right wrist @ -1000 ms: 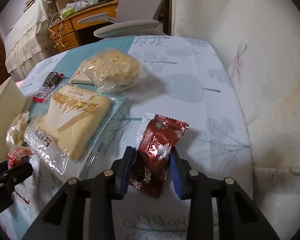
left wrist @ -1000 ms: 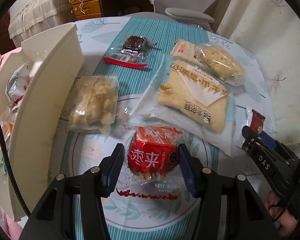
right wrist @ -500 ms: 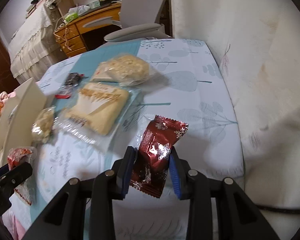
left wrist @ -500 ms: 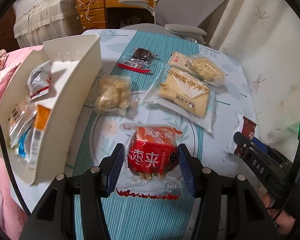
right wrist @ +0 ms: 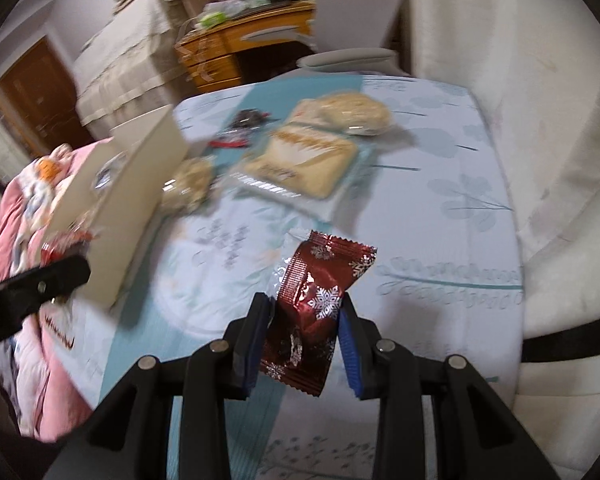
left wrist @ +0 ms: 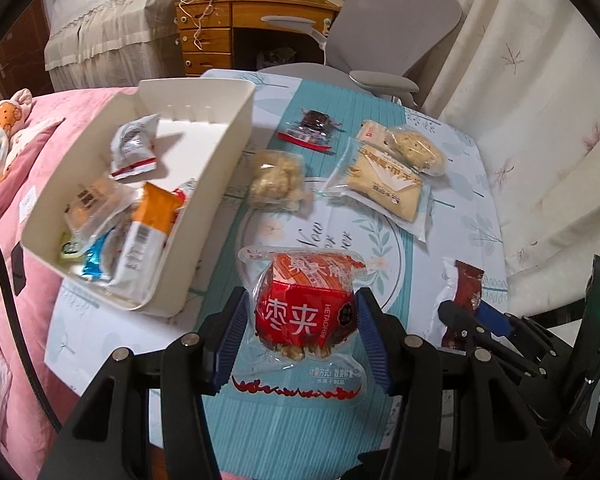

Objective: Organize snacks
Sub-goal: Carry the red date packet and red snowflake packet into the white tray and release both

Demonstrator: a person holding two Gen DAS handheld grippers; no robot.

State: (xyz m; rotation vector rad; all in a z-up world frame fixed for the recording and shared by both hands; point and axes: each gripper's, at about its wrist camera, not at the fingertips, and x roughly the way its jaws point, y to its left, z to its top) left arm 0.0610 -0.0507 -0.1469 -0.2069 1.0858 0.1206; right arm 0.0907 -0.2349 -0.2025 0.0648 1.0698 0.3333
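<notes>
The left gripper (left wrist: pixel 302 330) is clenched on a red jujube snack pack (left wrist: pixel 306 314) (clear wrap, white characters), holding it above the table (left wrist: pixel 452 208). The right gripper (right wrist: pixel 304 338) clamps a dark red snowflake candy wrapper (right wrist: pixel 314 300), also lifted. To the left stands a cream bin (left wrist: pixel 216 168) with several packets inside; a flat bread packet (left wrist: pixel 384 186) and a crumbly cake (left wrist: pixel 276 178) lie beyond.

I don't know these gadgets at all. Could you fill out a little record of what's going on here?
left gripper: shut on red jujube snack pack
right gripper: shut on dark red snowflake wrapper
cream bin: holds several packets
table: four snacks lying loose
</notes>
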